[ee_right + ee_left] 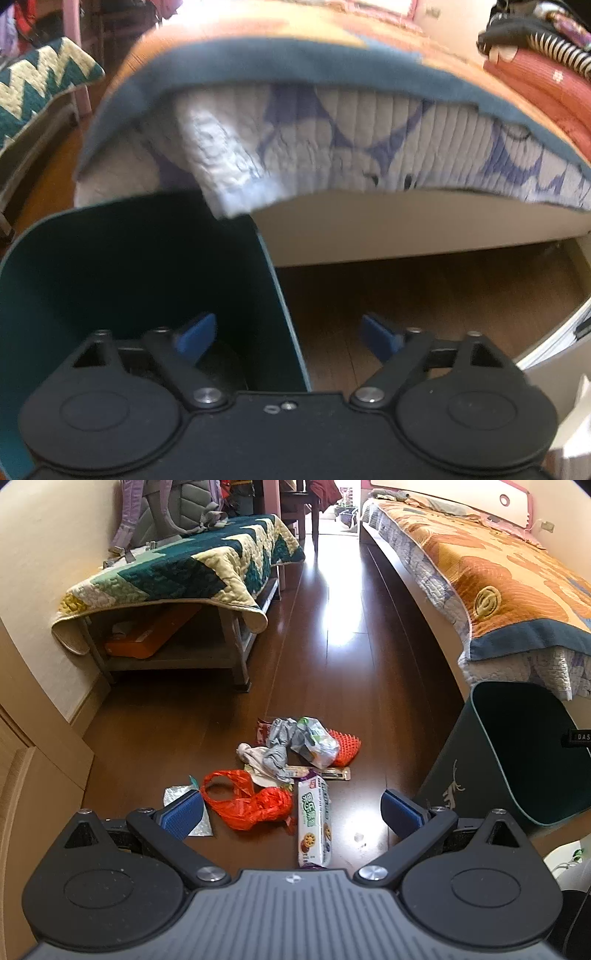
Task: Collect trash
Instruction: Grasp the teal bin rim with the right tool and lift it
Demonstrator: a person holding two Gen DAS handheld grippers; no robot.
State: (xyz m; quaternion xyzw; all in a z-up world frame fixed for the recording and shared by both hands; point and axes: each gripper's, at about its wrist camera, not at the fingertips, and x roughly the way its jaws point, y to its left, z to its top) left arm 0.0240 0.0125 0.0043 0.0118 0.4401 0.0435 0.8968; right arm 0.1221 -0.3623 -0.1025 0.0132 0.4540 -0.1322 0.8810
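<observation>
Trash is piled on the floor beside the bin (517,760). Left gripper (291,812) and right gripper (288,336) are spread, empty. Red bag (251,801) looks light, crinkly — best pinched at its loop handle.

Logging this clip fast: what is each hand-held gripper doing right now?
Left hand-held gripper: open, empty, above the floor trash.
Right hand-held gripper: open, empty, straddling the bin wall.
</observation>
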